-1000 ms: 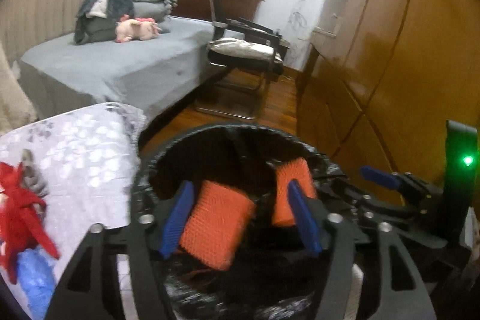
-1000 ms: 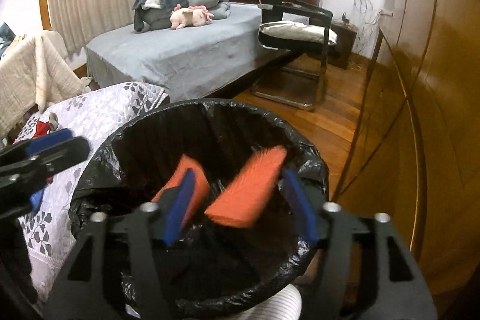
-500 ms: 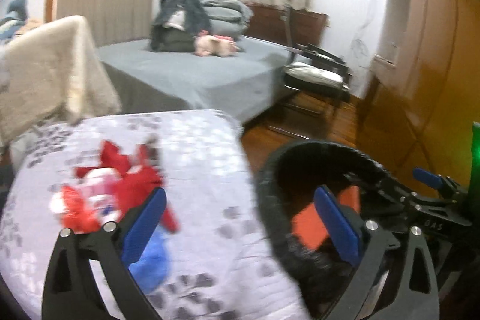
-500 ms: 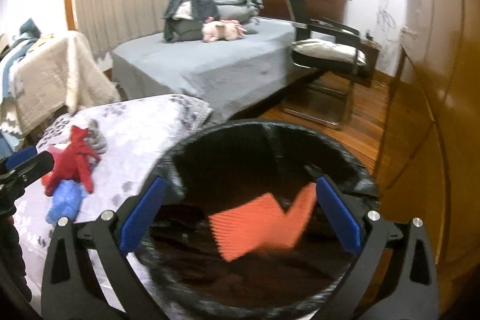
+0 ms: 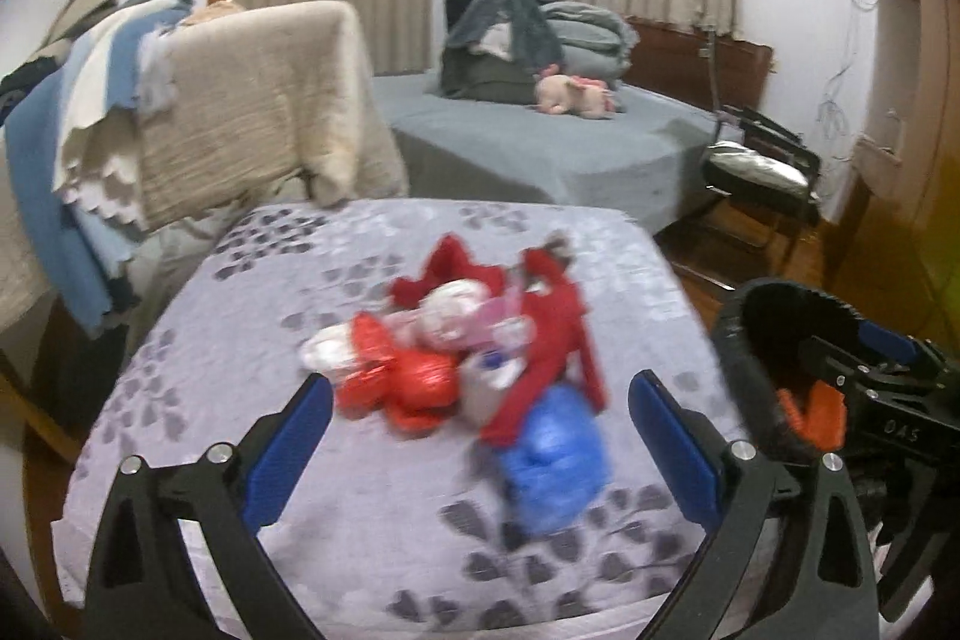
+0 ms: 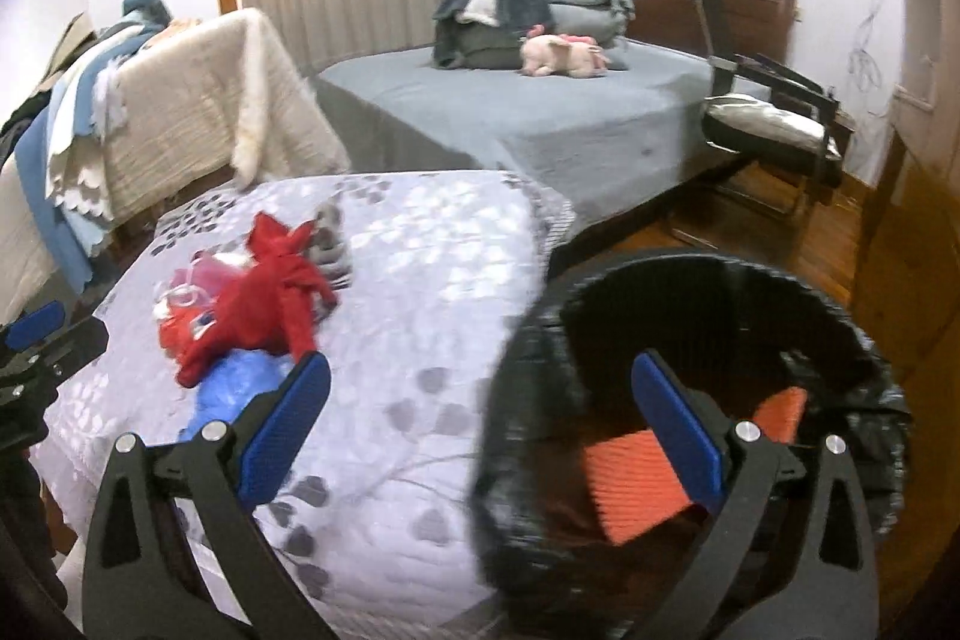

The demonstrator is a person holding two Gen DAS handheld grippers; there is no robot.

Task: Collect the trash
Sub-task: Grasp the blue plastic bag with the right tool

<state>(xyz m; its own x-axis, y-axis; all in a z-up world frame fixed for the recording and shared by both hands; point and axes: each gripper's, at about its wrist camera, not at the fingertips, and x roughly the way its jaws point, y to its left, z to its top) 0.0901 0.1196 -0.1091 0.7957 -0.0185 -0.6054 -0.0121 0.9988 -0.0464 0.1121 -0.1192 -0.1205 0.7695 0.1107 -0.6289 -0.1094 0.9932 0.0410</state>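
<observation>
A pile of trash [image 5: 468,358] lies on a table with a grey leaf-patterned cloth [image 5: 336,514]: red wrappers, pale crumpled bits and a blue bag [image 5: 555,460]. My left gripper [image 5: 480,454] is open and empty, just in front of the pile. The pile also shows in the right wrist view [image 6: 252,310]. A black-lined trash bin [image 6: 690,400] stands right of the table with orange pieces [image 6: 642,472] inside. My right gripper [image 6: 480,430] is open and empty, over the bin's left rim.
A grey bed [image 6: 528,118] with folded clothes and a pink plush toy stands behind the table. A chair draped with blankets [image 5: 228,112] is at the left. A black chair [image 6: 774,124] and wooden wardrobes are at the right.
Both grippers opened and dropped the orange pieces into the bin. The left gripper swung left from the bin to the trash pile. The right gripper drew back and turned left.
</observation>
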